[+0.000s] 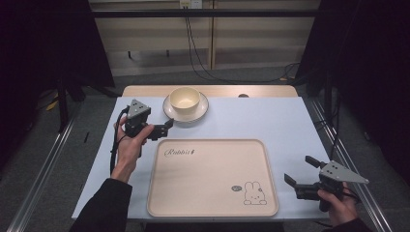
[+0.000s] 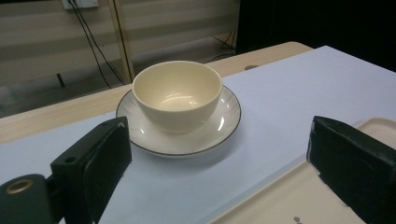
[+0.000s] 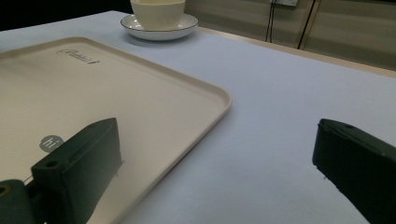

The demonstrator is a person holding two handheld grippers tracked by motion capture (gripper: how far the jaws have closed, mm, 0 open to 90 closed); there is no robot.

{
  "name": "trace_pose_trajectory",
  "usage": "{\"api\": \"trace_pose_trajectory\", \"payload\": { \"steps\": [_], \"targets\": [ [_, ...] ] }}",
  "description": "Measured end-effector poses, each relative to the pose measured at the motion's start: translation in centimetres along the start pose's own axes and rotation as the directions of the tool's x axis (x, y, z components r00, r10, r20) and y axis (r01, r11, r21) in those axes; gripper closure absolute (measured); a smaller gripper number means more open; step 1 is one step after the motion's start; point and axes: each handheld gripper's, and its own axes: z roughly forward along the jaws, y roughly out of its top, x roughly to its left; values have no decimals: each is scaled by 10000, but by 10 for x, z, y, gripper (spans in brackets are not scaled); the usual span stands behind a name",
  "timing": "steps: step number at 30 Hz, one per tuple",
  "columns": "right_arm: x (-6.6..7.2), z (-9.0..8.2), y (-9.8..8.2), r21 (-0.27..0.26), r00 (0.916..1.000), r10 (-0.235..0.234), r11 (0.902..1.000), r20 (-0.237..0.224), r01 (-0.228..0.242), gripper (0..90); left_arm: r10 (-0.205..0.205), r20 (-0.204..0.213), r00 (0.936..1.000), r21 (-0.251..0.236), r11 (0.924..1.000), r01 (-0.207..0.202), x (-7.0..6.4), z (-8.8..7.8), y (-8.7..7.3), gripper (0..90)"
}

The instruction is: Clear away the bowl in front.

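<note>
A cream bowl (image 1: 184,99) stands on a white saucer (image 1: 203,112) with a dark rim at the far middle of the table. In front of it lies a large beige tray (image 1: 212,179) with a rabbit drawing and nothing on it. My left gripper (image 1: 165,129) is open just left of the saucer, by the tray's far left corner, pointing right. In the left gripper view the bowl (image 2: 177,93) and saucer (image 2: 224,126) sit between and beyond the jaws, untouched. My right gripper (image 1: 300,169) is open beside the tray's right edge, holding nothing. The right gripper view shows the tray (image 3: 116,93) and the distant bowl (image 3: 156,11).
A pale blue sheet (image 1: 261,121) covers the table, with a wooden strip (image 1: 270,91) bare at the far edge. Metal rails (image 1: 43,164) run along both sides on the floor. Cables (image 1: 193,53) hang down the wall behind.
</note>
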Motion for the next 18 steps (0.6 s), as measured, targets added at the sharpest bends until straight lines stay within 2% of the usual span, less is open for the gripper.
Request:
{"api": "trace_pose_trajectory", "payload": {
  "steps": [3,4,6,7,9,10,14,15,18],
  "targets": [
    [0,0,0,-11,10000,20,10000,5,-20,7,228,-5,9997,155,9996,-228,4,8,2,72],
    [0,0,0,-15,10000,8,10000,45,-8,7,135,-143,9998,158,9998,-133,4,11,3,72],
    [0,0,0,-2,10000,30,10000,-4,-30,7,91,-105,9999,253,9996,-88,6,16,5,75],
    [0,0,0,-6,10000,17,10000,-4,-17,7,219,-212,9995,302,9993,-213,7,19,6,75],
    [0,0,0,-7,10000,20,10000,2,-20,7,148,-325,9994,452,9989,-133,11,24,8,82],
    [0,0,0,-10,10000,21,10000,7,-21,7,61,-549,9985,467,9989,-35,12,27,9,82],
    [0,0,0,-39,10000,13,10000,32,-13,7,-20,-580,9983,631,9980,57,19,37,13,88],
    [0,0,0,-48,10000,20,10000,34,-20,7,79,-464,9989,728,9973,-45,21,39,13,97],
    [0,0,0,-96,10000,-6,10000,31,6,7,166,-465,9988,814,9966,-127,25,47,13,84]
  ]
}}
